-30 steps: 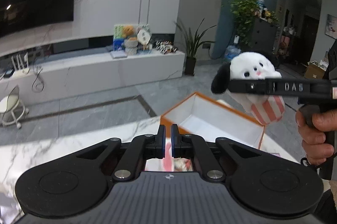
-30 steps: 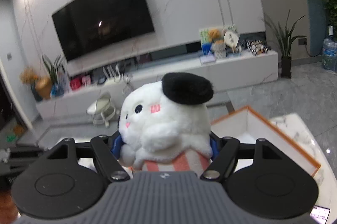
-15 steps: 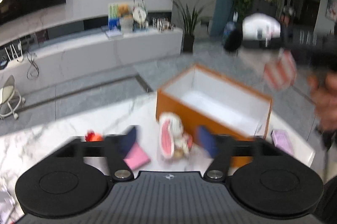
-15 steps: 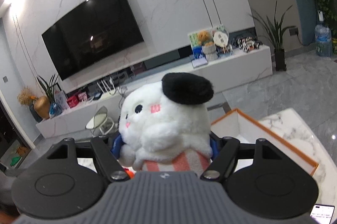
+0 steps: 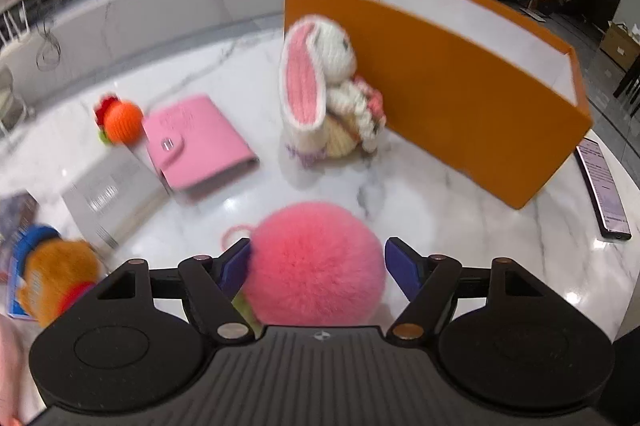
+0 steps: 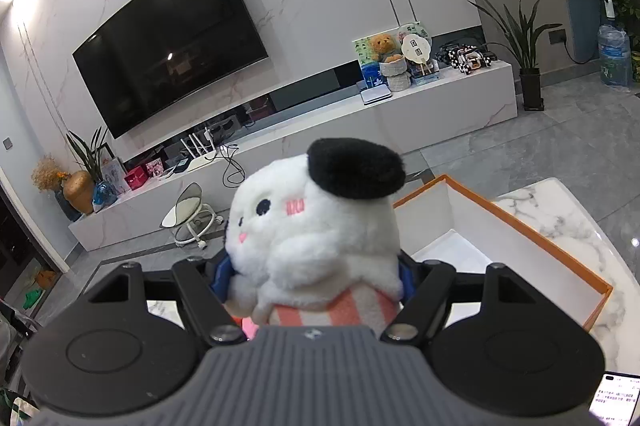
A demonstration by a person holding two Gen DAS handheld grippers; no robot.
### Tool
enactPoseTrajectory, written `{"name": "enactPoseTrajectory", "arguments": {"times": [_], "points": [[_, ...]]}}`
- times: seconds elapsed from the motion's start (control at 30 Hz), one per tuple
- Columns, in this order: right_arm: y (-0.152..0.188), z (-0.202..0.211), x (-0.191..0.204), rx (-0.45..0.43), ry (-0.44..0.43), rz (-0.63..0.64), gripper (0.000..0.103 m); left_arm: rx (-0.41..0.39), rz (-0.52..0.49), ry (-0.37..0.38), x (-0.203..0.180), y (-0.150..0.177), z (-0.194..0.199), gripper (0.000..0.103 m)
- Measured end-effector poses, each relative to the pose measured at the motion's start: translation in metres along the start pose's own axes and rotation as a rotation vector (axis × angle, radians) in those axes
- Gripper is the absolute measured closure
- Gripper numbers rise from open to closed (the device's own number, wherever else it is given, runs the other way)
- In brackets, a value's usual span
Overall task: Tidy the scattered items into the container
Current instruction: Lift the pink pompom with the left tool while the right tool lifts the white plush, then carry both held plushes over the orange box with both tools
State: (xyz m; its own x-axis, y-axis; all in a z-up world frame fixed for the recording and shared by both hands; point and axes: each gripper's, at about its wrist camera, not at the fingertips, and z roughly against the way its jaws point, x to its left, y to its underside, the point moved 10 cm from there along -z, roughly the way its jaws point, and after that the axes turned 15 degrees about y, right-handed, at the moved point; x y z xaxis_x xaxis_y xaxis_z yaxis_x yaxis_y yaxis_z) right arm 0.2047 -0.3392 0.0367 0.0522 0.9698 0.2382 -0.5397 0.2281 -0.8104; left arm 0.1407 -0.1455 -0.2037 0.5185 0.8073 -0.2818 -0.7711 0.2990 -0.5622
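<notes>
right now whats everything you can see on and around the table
orange box: 1, orange outside, white inside, open, far right of table
crochet bunny: 1, white and pink, beside the box's near wall
pink wallet: 1, pink, left of bunny
orange crochet ball: 1, orange with red, left of wallet
grey carton: 1, grey, near left
orange plush: 1, orange, blurred, left edge
pink pompom: 1, pink, between the left fingers
phone: 1, dark, screen lit, right of box
white plush dog: 1, white, black ear, striped body, in right gripper
marble table: 1, white
left gripper: open around pompom
right gripper: shut on dog
</notes>
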Motion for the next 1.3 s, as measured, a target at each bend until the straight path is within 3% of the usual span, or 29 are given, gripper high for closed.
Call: {"name": "enactPoseTrajectory", "arguments": {"times": [0.07, 0.13, 0.5, 0.67, 0.77, 1.0, 1.3], "points": [[0.0, -0.001, 0.001, 0.002, -0.002, 0.0, 0.028, 0.035, 0.011, -0.006, 0.003, 0.009, -0.008, 0.024], [0.001, -0.002, 0.002, 0.004, -0.003, 0.001, 0.028, 0.046, 0.037, 0.002, 0.006, 0.016, -0.011, 0.042], [0.003, -0.002, 0.002, 0.007, -0.01, -0.001, 0.028, 0.056, 0.053, 0.003, 0.009, 0.026, -0.004, 0.052], [0.004, 0.003, 0.002, 0.003, -0.005, -0.01, 0.028, 0.028, 0.072, 0.008, 0.014, 0.012, 0.008, 0.053], [0.001, 0.003, -0.005, -0.002, 0.001, -0.023, 0.028, -0.013, 0.086, 0.012, 0.018, -0.005, 0.026, 0.054], [-0.007, 0.007, -0.023, -0.022, 0.009, -0.066, 0.028, -0.131, -0.041, -0.038, -0.002, -0.088, 0.082, 0.054], [-0.011, 0.001, -0.051, -0.017, 0.048, -0.121, 0.028, -0.277, -0.161, 0.053, -0.074, -0.192, 0.117, 0.054]]}}
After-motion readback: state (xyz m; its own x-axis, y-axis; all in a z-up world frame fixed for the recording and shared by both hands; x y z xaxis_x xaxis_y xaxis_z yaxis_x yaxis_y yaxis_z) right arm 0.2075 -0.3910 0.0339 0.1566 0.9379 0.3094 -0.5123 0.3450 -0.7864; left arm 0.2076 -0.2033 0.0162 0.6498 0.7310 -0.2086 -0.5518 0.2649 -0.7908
